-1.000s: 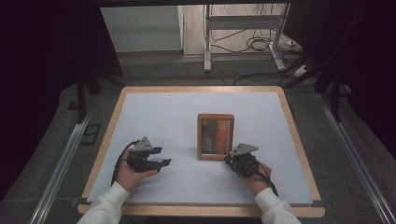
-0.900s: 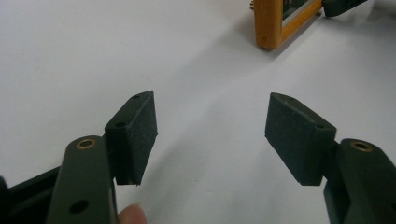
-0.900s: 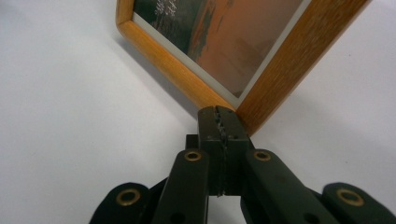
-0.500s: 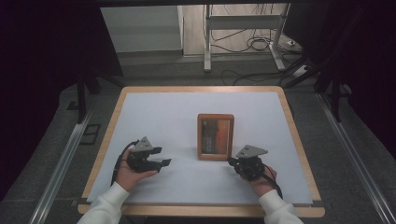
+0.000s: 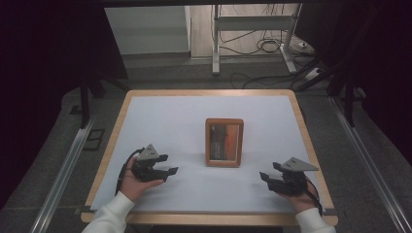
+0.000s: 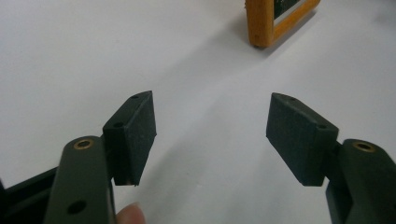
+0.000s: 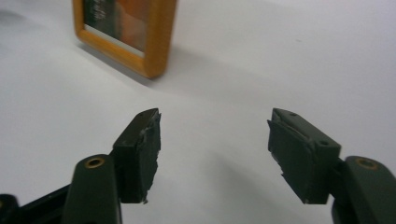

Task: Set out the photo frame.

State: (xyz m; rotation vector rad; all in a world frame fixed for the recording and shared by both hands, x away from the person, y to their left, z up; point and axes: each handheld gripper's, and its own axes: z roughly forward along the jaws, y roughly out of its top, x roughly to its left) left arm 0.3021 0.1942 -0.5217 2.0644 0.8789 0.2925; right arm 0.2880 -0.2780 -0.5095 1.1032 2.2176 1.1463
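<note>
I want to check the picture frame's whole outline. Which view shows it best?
The high view: the picture frame shows entire there, on the white table, between both grippers. The left gripper view catches one wooden corner; the right gripper view shows its lower part, cut off at the top.

A small picture frame [image 5: 224, 142] stands on the white worktop [image 5: 160, 121], a bit past the middle toward the right. It is made of warm, honey-colored wood with rounded corners. It is taller than it is wide. Behind its glass is a picture with orange and dark parts; the details are too small to tell. In the right tool view the picture frame [image 7: 125, 32] casts a soft shadow on the white top. In the left tool view one corner of the picture frame [image 6: 275, 21] peeks in at the top edge.
</note>
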